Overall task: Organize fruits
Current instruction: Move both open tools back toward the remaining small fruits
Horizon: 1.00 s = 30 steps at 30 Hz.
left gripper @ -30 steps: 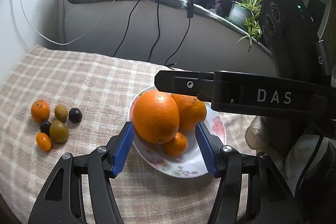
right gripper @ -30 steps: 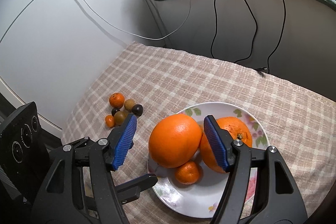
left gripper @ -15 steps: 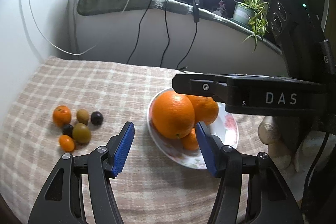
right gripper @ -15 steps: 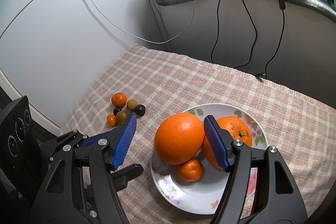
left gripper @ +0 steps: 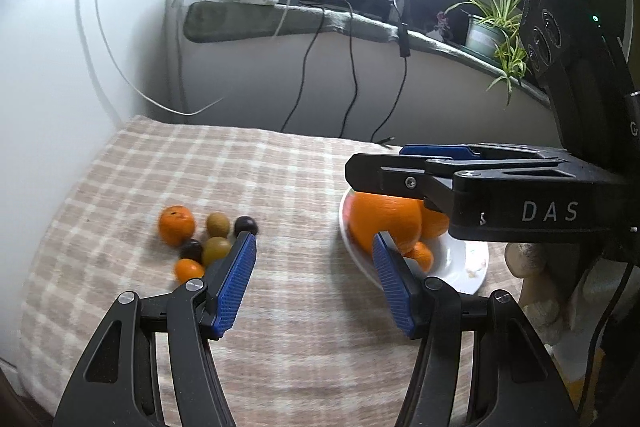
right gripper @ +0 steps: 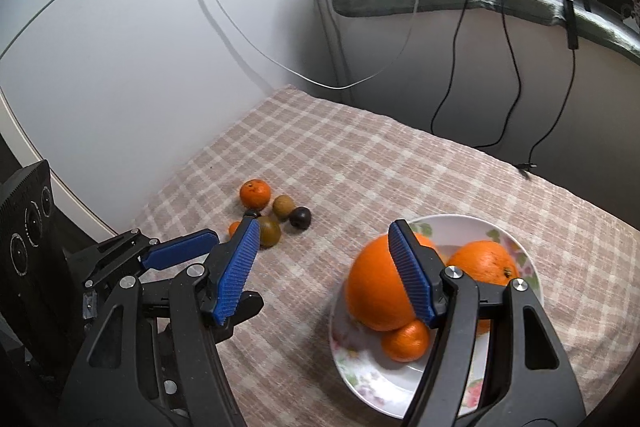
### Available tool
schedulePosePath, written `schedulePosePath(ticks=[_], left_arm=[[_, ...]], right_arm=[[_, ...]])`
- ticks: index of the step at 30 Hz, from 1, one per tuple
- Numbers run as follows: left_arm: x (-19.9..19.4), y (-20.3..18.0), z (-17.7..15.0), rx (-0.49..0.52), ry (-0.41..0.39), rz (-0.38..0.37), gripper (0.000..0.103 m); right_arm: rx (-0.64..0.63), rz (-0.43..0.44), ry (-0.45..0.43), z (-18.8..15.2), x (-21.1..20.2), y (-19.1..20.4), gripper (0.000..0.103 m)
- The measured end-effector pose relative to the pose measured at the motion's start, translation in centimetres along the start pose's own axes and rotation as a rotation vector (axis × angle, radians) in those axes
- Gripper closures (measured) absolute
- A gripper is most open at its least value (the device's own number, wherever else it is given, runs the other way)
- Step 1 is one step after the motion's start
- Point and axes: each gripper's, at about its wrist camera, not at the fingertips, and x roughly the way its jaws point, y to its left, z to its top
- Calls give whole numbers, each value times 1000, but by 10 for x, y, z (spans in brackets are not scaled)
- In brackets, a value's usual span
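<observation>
- Six small fruits lie in a tight cluster on the table near its left edge: a mandarin [left gripper: 176, 225], two greenish-brown fruits [left gripper: 218, 223], two dark plums [left gripper: 245, 225] and a tiny orange one [left gripper: 189, 269].
- Three oranges, the big orange [right gripper: 378, 291] foremost, already sit on the flowered plate [right gripper: 516, 251] toward the table's right edge.
- Your left gripper [left gripper: 314, 281] and right gripper [right gripper: 328, 277] both hang above the cloth with jaws apart, holding nothing.
- Likely next: lift one cluster fruit. Start with an outer piece, such as the plum nearest the plate, so neighbours don't roll.
- Come down from above, centre the pads, and close gently; soft skins bruise.
- Set it in the plate's bare part, not against the big orange.
</observation>
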Motion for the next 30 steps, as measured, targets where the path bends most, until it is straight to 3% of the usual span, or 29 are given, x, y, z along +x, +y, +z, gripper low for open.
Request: schedulePosePath(ticks=[8, 11, 14, 30], left_arm=[[-7, 18, -5, -6, -9, 33, 43], [-8, 25, -7, -9, -10, 45, 43], [-10, 35, -10, -17, -5, 60, 43], [1, 86, -33, -82, 78, 50, 43]], right_arm=[[-23, 3, -15, 3, 9, 12, 33], [-34, 3, -16, 5, 12, 15, 26], [-46, 2, -10, 6, 16, 17, 26], [-87, 72, 137, 11, 51, 35, 26]])
